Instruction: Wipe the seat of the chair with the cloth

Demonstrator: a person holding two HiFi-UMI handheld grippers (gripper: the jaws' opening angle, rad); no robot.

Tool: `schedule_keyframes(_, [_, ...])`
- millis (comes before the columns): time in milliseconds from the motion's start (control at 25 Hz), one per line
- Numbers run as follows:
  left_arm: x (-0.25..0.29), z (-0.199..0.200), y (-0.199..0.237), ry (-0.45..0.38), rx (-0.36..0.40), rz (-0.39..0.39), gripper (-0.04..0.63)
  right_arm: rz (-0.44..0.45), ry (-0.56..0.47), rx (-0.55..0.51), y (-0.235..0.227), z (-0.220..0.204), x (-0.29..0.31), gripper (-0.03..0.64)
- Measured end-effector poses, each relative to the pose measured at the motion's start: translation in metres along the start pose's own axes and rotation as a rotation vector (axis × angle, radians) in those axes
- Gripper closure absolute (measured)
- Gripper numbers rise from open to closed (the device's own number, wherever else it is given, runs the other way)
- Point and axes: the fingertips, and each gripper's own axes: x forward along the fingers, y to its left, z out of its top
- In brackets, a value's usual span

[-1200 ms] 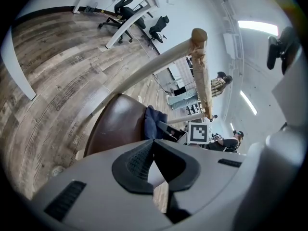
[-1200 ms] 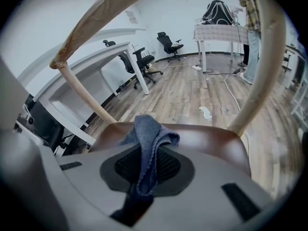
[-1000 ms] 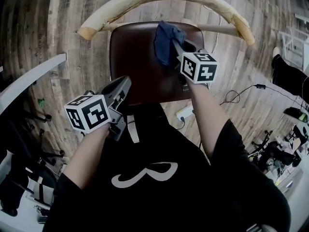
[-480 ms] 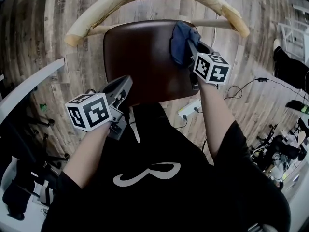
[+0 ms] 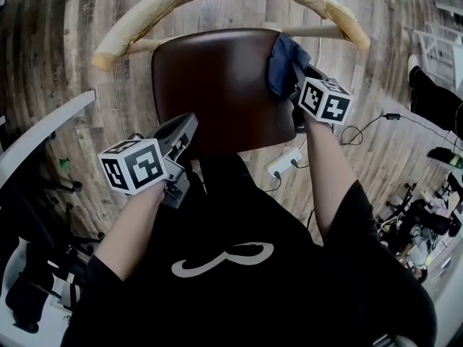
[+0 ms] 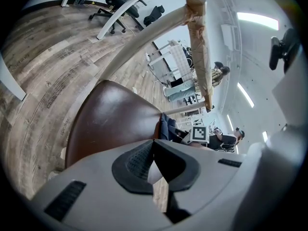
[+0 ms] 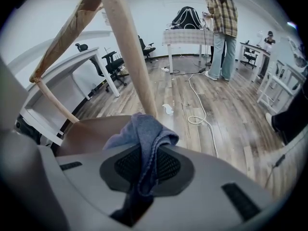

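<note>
Right claw clamped on blue cloth at seat upper right; left claw closed, empty, at seat's lower edge.

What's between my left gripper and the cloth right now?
Only the bare brown seat lies between the left gripper and the cloth, which the right gripper holds; the head view shows it.

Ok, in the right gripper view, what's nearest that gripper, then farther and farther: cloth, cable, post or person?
1. Cloth: pinched in the jaws.
2. Post: upright, just behind the seat.
3. Cable: white, on the floor, to the right.
4. Person: standing at the far back, upper right.
</note>
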Motion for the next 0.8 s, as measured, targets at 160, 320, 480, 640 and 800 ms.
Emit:
schedule_keyframes(160, [-0.005, -0.005, 0.001, -0.006, -0.004, 0.000, 0.581, 0.008, -0.026, -0.016, 0.011, 0.008, -0.006, 0.565])
schedule_keyframes(320, [-0.014, -0.006, 0.005, -0.025, -0.010, 0.002, 0.581, 0.034, -0.065, -0.031, 0.029, 0.020, -0.016, 0.565])
schedule_keyframes(480, [-0.026, -0.010, 0.010, -0.041, -0.019, 0.004, 0.581, 0.084, -0.112, -0.061, 0.060, 0.032, -0.030, 0.565])
schedule_keyframes(640, [-0.036, -0.015, 0.018, -0.053, -0.026, 0.001, 0.581, 0.160, -0.158, -0.062, 0.100, 0.038, -0.042, 0.565])
schedule_keyframes(800, [-0.058, -0.024, 0.032, -0.081, -0.077, -0.009, 0.581, 0.235, -0.171, -0.072, 0.152, 0.030, -0.048, 0.565])
